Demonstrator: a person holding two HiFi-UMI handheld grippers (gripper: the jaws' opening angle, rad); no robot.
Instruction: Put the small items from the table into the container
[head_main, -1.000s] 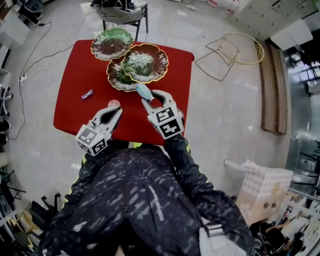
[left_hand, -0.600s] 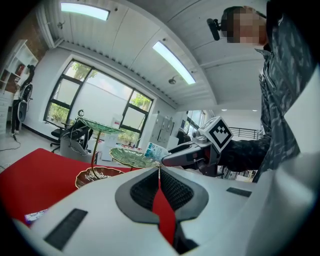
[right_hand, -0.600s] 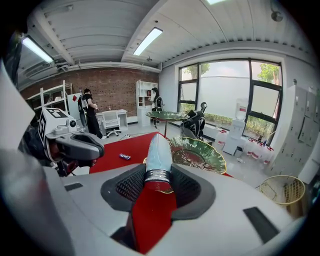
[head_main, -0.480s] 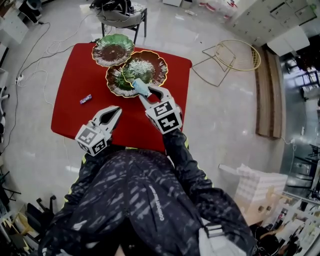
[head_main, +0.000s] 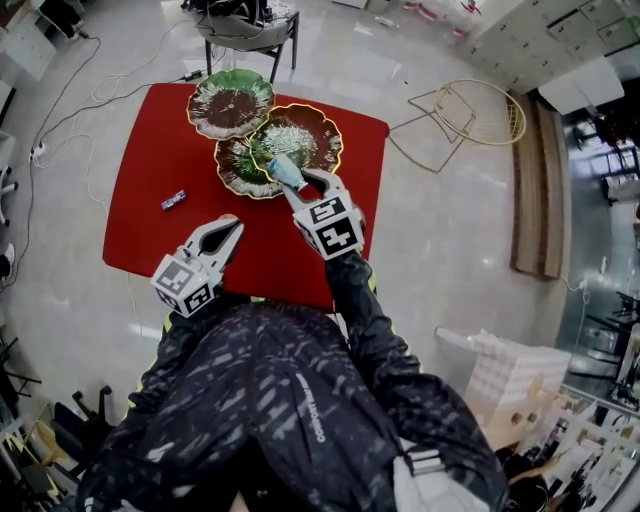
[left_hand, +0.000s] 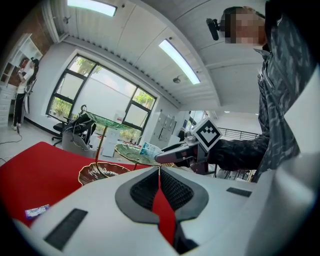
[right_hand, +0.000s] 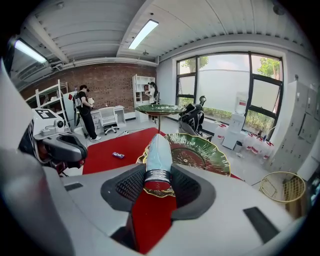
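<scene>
Holding a pale blue tube (right_hand: 159, 150) clamped between its jaws, the right gripper (head_main: 295, 181) sits over the tiered dish stand's (head_main: 312, 133) near edge. Left gripper (left_hand: 159, 172) jaws closed, empty, above red table (head_main: 150, 150). Small wrapped item (head_main: 173, 200) lies on the table.

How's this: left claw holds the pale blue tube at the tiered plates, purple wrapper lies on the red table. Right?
Wrong claw. The right claw holds the pale blue tube, as the right gripper view shows; the left claw is shut and empty. The rest stands: the tube is at the tiered plates, and the purple wrapper lies on the red table.
</scene>
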